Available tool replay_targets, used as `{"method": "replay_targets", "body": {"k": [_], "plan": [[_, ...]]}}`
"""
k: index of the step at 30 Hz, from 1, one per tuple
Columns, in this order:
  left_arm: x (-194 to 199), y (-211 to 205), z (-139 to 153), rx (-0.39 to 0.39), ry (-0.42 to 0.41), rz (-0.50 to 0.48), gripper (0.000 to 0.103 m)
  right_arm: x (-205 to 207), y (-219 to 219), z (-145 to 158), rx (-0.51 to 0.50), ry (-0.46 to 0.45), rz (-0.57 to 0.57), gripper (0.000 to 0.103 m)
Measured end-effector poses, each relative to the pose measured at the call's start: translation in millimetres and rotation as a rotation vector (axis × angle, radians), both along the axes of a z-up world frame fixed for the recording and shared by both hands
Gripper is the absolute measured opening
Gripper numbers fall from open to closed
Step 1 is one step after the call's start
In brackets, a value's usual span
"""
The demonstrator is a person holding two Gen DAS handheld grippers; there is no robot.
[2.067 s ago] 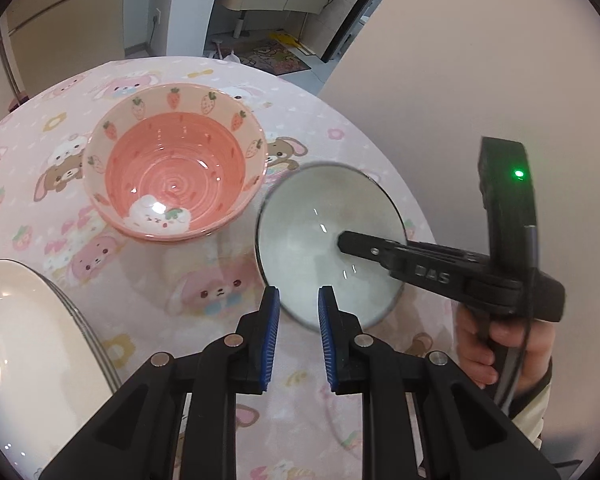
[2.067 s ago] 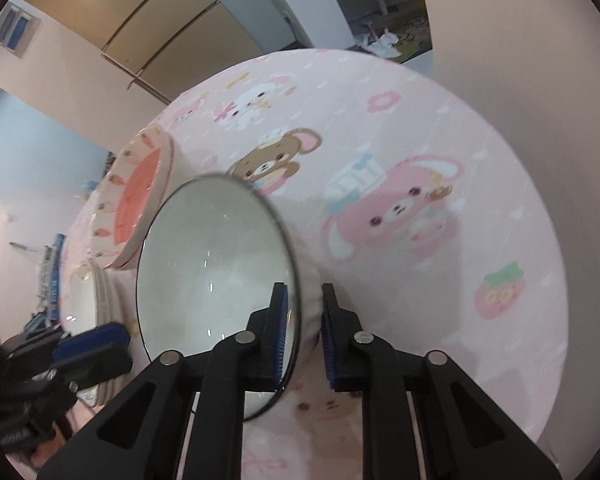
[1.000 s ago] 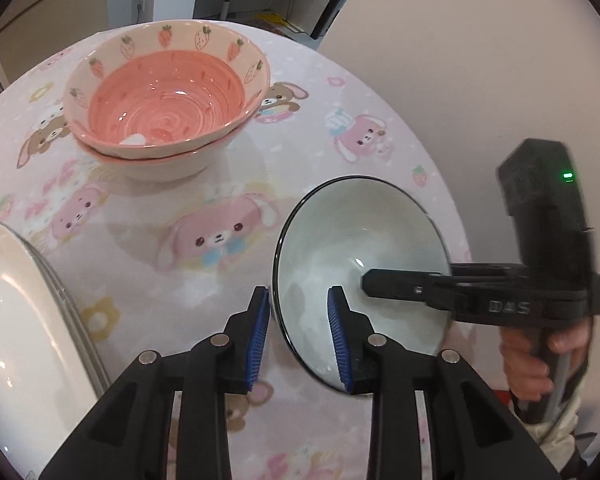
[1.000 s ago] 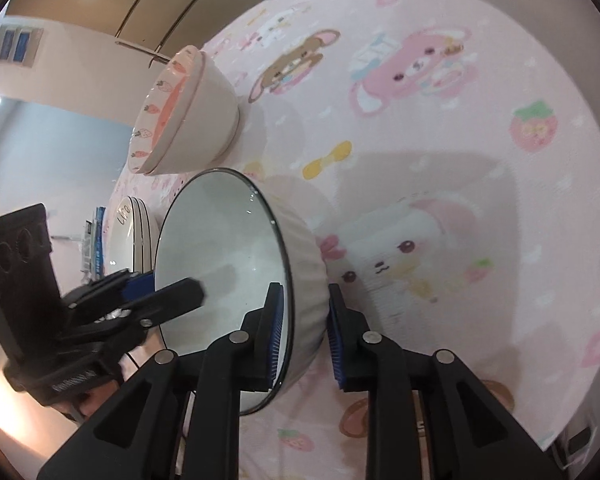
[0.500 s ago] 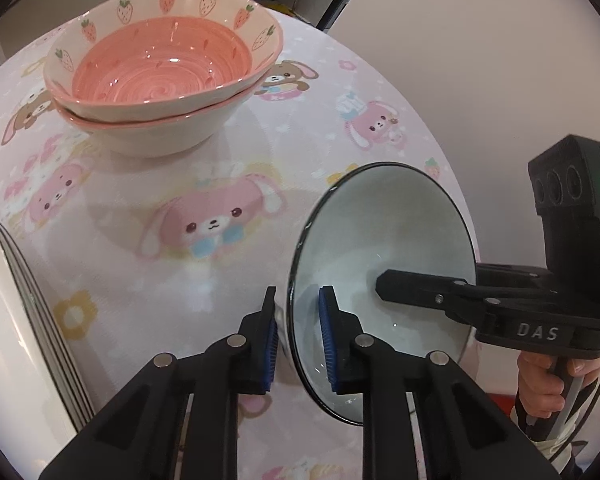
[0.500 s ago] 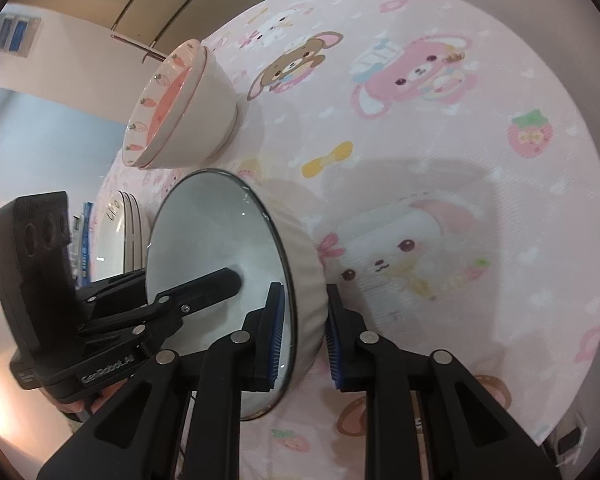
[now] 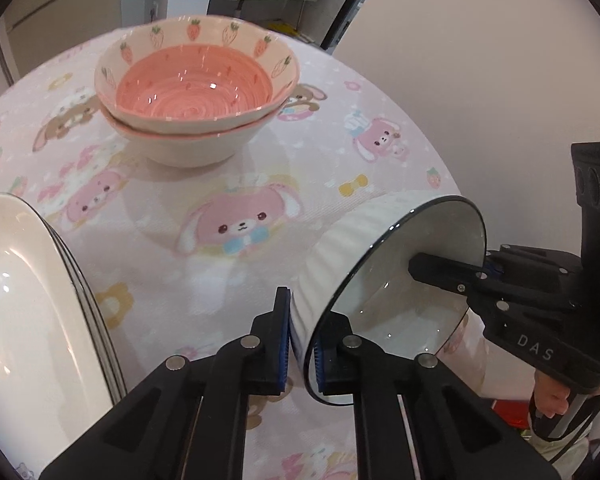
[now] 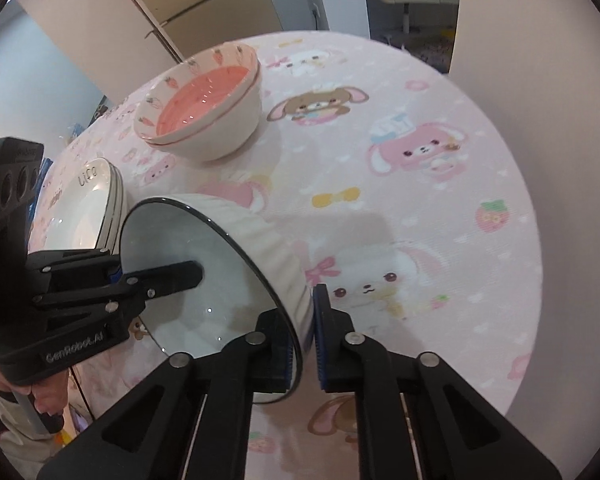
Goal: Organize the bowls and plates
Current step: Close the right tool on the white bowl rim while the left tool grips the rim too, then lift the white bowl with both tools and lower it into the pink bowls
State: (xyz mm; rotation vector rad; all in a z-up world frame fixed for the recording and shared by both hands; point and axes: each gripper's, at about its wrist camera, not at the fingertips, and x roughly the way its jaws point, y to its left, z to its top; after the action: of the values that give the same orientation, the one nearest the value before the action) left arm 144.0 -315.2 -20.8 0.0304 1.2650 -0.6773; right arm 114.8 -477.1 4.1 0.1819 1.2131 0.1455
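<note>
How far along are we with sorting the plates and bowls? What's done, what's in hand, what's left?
Done: two pink strawberry bowls are nested, and the white plates sit stacked. In hand: the white ribbed bowl is tilted, with the left gripper and right gripper each clamped on opposite sides of its rim. Left: setting that bowl down, probably on the pink stack or beside it.

1. The bowl [image 7: 380, 280] at 5 o'clock in my left view is white, ribbed outside, with a thin dark rim.
2. My left claw [image 7: 302, 344] and my right claw [image 8: 302, 344] are black with blue pads.
3. The stacked bowls [image 7: 192, 80] at 12 o'clock are cream with a coral-pink spiral inside and a strawberry band at the rim.
4. The plates [image 7: 28, 300] at 9 o'clock are white with dark edges.
5. The tablecloth [image 7: 240, 208] is pale pink, printed with cartoon bunnies, bears, bows and strawberries.
</note>
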Motion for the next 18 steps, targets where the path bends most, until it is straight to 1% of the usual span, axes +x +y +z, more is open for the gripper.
{"method": "replay_targets", "body": {"k": [2,4,9,13,16,18], "plan": [[-3,1,8,0.008,-0.032,-0.001,0.011,-4,5,5,-0.027,-0.034,0.018,0.008],[-6,5,17,0.003,-0.052,-0.001,0.011,-5,6,12,-0.028,-0.063,0.013,0.008],[-2,15,32,-0.032,-0.031,0.020,0.011,-4,12,29,-0.020,-0.104,0.011,0.008],[-4,23,46,-0.033,-0.064,0.032,0.011,-3,22,43,-0.032,-0.130,0.025,0.008],[-3,30,54,-0.038,-0.078,0.040,0.011,-2,31,55,-0.053,-0.166,0.043,0.008],[-2,35,62,-0.027,-0.086,0.039,0.011,0,37,62,-0.059,-0.189,0.053,0.008]]}}
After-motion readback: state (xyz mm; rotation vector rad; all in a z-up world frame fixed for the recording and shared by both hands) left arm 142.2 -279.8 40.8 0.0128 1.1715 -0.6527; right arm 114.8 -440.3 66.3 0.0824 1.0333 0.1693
